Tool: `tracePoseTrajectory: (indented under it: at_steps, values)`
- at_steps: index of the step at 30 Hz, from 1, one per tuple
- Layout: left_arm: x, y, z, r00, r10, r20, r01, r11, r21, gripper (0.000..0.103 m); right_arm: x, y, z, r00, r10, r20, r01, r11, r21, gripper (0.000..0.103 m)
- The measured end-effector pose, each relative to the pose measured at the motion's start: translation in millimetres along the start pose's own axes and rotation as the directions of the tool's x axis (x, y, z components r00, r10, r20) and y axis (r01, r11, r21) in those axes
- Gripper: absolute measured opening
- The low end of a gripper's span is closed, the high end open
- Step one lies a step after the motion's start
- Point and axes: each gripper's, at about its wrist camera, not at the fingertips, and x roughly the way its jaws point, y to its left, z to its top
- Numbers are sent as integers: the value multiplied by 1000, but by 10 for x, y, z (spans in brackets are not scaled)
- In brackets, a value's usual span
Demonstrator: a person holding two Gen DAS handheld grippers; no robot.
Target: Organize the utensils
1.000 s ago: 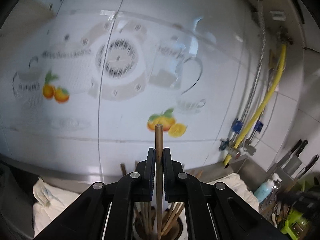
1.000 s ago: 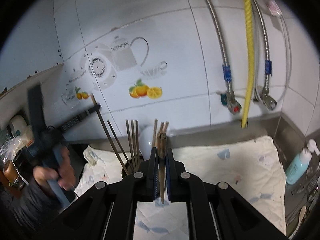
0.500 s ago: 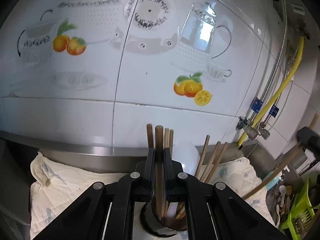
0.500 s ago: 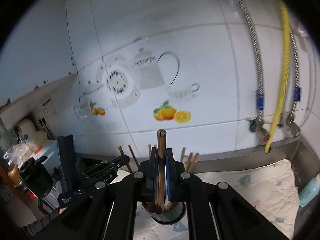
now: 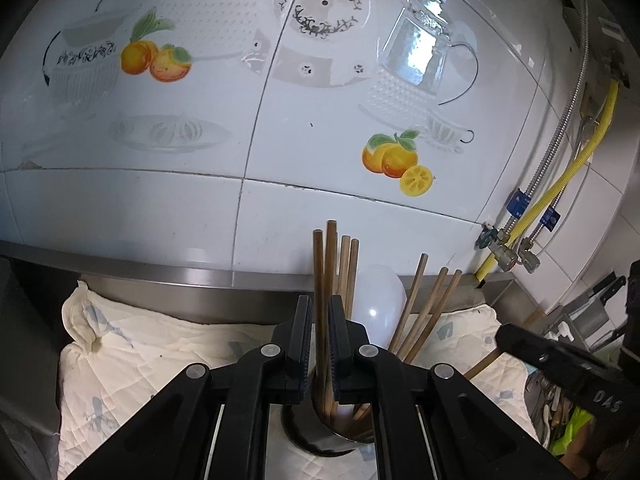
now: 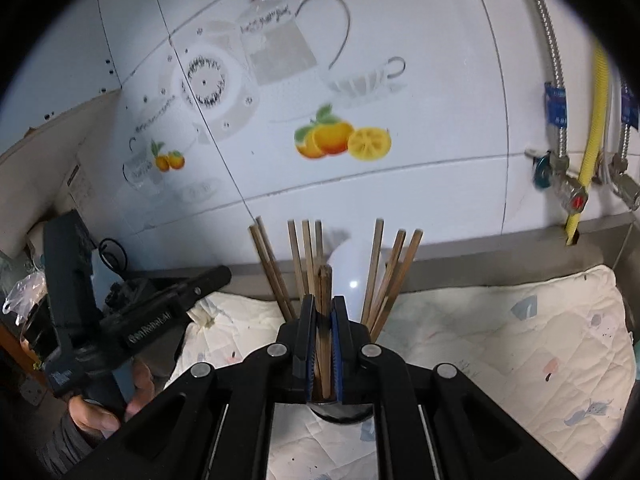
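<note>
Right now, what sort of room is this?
Likely a home kitchen: wall tiles printed with teapots and oranges, chopsticks in a holder, knives racked at right.

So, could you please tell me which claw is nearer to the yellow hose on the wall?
Right. The right claw, holding a chopstick, sits between the left claw and the yellow hose; the left claw is on its far side, farther from the hose.

Kitchen: decorated wall tiles [image 5: 280,120], knives [image 5: 596,304].

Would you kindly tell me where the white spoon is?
In both wrist views the white spoon stands in the dark round holder, among brown chopsticks, beyond the gripper fingertips.
</note>
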Motion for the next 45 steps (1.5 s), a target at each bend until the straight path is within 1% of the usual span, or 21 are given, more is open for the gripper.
tracePoseTrajectory:
  at_steps: [1,3,4,5,6,7,8,10,13,17,19,24,26,28,31,34,36,40,45]
  values:
    - [-12,1,-2,1000,1,-1,-1,1000,0,10,12,-6,-3,1000,1,-3,-1,1000,2,10]
    - [-36,-5,-14,1000,6,-6,-6,1000,2,15,27,-27,-20,1000,9,-14,-9,1000,15,10]
    - [-49,-6,-15,1000,7,-7,-7,1000,2,23,31,-34,-24,1000,9,-16,-9,1000,17,10]
    - [-76,-7,-27,1000,10,-4,-10,1000,1,36,29,-38,-30,1000,7,-19,-6,1000,16,13]
    - [-96,-4,-29,1000,14,2,-14,1000,0,40,27,-36,-36,1000,7,-19,-6,1000,12,15]
    - [-124,-5,-37,1000,19,9,-19,1000,1,43,22,-32,-39,1000,6,-18,-6,1000,9,22]
    - [-152,-11,-44,1000,22,11,-22,1000,3,43,14,-29,-43,1000,4,-15,-4,1000,7,33]
    - [-185,-11,-52,1000,20,6,-20,1000,1,43,0,-21,-48,1000,5,-9,-5,1000,2,43]
    - [-253,-19,-68,1000,22,7,-22,1000,3,45,-35,9,-60,1000,-8,-4,8,1000,-19,45]
    - [-365,-36,-102,999,32,11,-32,999,10,56,-86,24,-81,1000,-11,-3,11,1000,-29,51]
    - [-430,-49,-126,999,43,15,-43,999,18,59,-118,29,-98,1000,-4,-2,4,1000,-31,53]
    - [-638,-93,-217,998,65,24,-66,997,26,60,-228,58,-149,1000,-6,5,7,999,-45,57]
    - [-716,-110,-256,997,73,27,-74,997,28,64,-278,59,-173,1000,-10,9,11,999,-53,61]
    - [-777,-120,-286,997,78,29,-79,997,26,66,-332,62,-193,1000,-12,15,12,998,-60,62]
    - [-897,-167,-365,996,83,27,-84,996,27,68,-414,59,-223,1000,-9,16,10,998,-64,62]
    - [-982,-218,-439,996,89,25,-90,995,35,74,-504,51,-276,1000,-11,17,13,998,-69,63]
    - [-1065,-256,-509,995,96,29,-97,995,37,75,-563,51,-320,1000,-12,19,14,997,-73,63]
    - [-1190,-315,-646,994,107,23,-108,993,39,80,-644,58,-433,1000,-21,11,22,996,-83,66]
    - [-1325,-368,-812,991,130,10,-131,990,57,82,-743,100,-598,999,-42,2,42,993,-112,67]
